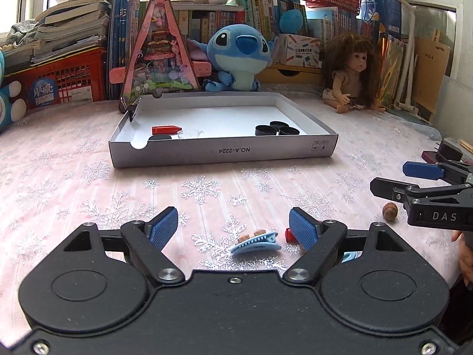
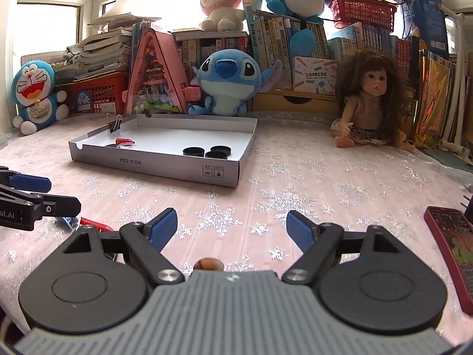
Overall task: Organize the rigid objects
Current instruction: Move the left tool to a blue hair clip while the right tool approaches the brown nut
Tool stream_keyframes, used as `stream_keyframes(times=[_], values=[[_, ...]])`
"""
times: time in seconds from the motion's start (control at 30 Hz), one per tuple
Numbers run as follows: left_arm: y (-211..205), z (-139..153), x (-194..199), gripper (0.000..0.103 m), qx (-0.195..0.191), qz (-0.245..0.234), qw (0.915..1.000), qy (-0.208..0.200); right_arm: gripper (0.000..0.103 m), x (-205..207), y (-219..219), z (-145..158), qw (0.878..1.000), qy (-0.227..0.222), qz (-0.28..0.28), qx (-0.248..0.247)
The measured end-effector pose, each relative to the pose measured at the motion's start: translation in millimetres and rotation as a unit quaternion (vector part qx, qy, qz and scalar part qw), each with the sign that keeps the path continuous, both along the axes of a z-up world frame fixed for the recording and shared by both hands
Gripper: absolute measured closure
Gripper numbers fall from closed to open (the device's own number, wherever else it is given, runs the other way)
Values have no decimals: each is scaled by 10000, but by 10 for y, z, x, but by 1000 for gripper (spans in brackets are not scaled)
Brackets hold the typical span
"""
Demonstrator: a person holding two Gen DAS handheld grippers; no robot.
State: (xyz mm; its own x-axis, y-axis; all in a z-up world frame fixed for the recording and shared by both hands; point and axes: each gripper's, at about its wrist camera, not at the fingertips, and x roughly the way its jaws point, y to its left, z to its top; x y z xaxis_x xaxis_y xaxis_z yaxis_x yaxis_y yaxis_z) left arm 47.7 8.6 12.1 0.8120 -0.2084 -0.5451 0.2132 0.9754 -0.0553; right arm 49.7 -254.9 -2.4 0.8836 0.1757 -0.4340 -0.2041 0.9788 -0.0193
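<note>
A light-blue hair clip [image 1: 255,244] lies on the pink snowflake cloth between the fingers of my left gripper [image 1: 233,222], which is open and holds nothing. A small red piece [image 1: 289,234] sits against its right finger. A brown nut [image 1: 390,211] rests further right, under my right gripper [image 1: 390,176]. In the right wrist view my right gripper [image 2: 232,222] is open and empty, the nut [image 2: 208,264] lying close to its body. My left gripper [image 2: 60,193] shows at the left edge, over the clip [image 2: 66,222] and red piece [image 2: 94,224].
A shallow white box [image 1: 224,151] sits ahead, holding three black caps [image 1: 276,128], a red cap [image 1: 165,130], a clear lid [image 1: 190,133] and a binder clip [image 1: 131,112] on its rim. Plush toys, a doll [image 1: 353,74] and books line the back. A red phone [image 2: 452,248] lies right.
</note>
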Motion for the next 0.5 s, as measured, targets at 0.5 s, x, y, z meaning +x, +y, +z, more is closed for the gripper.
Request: stream_keyframes(times=[0.5], values=[[-82, -139, -137, 27, 153, 132, 9996, -217, 15, -159, 40, -171, 10000, -36, 4, -78]])
